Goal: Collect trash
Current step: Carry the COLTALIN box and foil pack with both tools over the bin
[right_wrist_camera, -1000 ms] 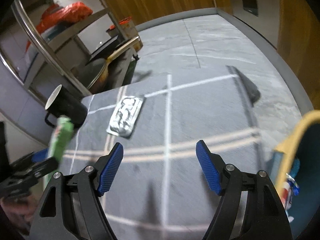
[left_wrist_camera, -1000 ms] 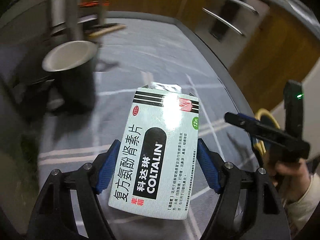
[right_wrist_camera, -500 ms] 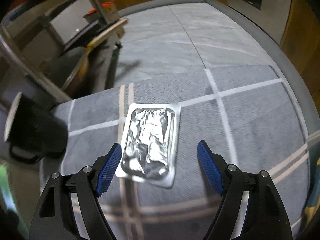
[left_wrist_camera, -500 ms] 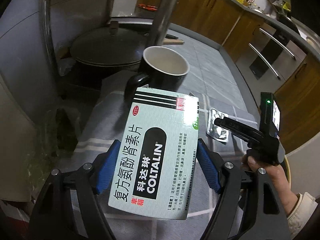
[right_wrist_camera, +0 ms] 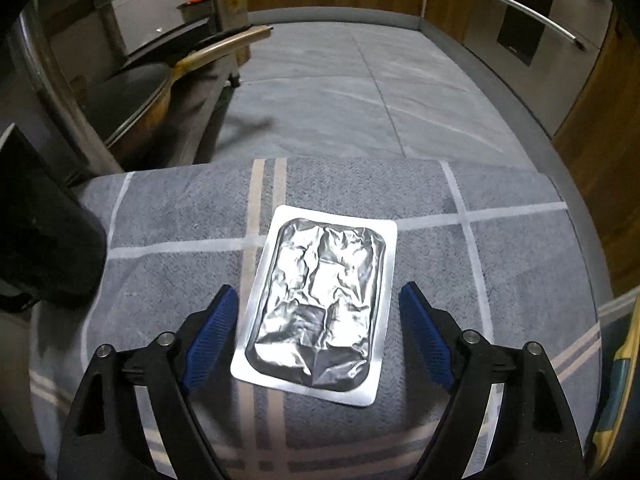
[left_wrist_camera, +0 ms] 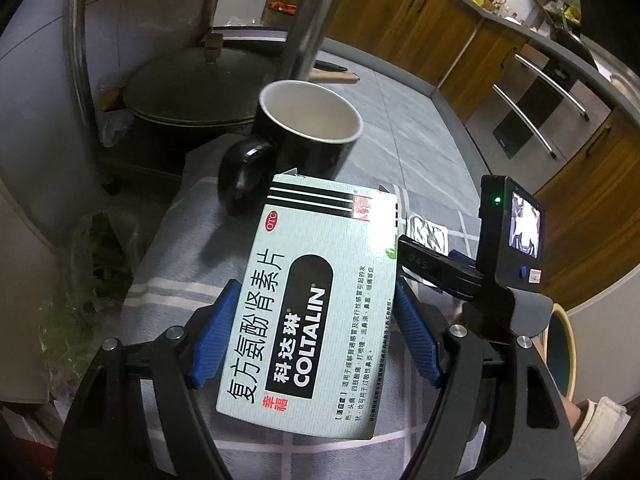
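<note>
The right gripper (right_wrist_camera: 318,326) has closed in, spread wide astride one crumpled silver foil blister pack (right_wrist_camera: 318,308); the left gripper (left_wrist_camera: 316,334) clamps one pale-green cardboard medicine box (left_wrist_camera: 316,300).

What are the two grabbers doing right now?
Left gripper: shut on the medicine box.
Right gripper: open, fingers either side of the foil pack, not gripping it.

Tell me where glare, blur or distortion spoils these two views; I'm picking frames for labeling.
Left wrist: glare washes out the upper right of the medicine box, the mug handle smears with blur, and cabinets bow from fisheye. Right wrist: the foil blister pack shows bright specular patches yet stays sharp; the dark mug at the left edge is blurred and underlit.
</note>
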Demonstrator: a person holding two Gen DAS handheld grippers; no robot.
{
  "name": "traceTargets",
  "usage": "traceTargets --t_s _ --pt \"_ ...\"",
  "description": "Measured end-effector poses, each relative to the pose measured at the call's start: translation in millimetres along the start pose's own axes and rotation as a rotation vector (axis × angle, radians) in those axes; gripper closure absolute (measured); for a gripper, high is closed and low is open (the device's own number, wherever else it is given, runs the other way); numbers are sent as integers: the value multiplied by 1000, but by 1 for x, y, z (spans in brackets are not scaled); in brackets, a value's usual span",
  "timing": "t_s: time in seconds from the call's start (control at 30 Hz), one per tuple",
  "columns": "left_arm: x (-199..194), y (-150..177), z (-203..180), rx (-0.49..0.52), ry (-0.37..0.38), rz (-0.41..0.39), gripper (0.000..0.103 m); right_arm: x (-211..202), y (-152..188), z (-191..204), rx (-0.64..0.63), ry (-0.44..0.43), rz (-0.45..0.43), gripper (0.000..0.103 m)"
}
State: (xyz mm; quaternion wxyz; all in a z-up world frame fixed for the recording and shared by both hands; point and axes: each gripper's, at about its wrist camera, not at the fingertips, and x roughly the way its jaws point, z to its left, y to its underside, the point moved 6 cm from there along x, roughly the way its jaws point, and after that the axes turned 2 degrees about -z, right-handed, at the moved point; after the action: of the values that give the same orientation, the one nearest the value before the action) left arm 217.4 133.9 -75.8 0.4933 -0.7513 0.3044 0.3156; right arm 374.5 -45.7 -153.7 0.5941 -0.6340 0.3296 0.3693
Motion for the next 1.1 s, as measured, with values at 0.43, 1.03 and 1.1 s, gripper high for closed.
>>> traceTargets --t_s 0.43,1.03,1.1 --pt "0 3 -6 84 35 12 29 -55 54 -46 -62 -135 -21 33" --pt "-28 28 -107 197 212 8 29 -189 119 -158 0 -191 -157 32" --pt "-36 31 -123 209 239 2 29 -198 127 -171 15 -185 -166 32"
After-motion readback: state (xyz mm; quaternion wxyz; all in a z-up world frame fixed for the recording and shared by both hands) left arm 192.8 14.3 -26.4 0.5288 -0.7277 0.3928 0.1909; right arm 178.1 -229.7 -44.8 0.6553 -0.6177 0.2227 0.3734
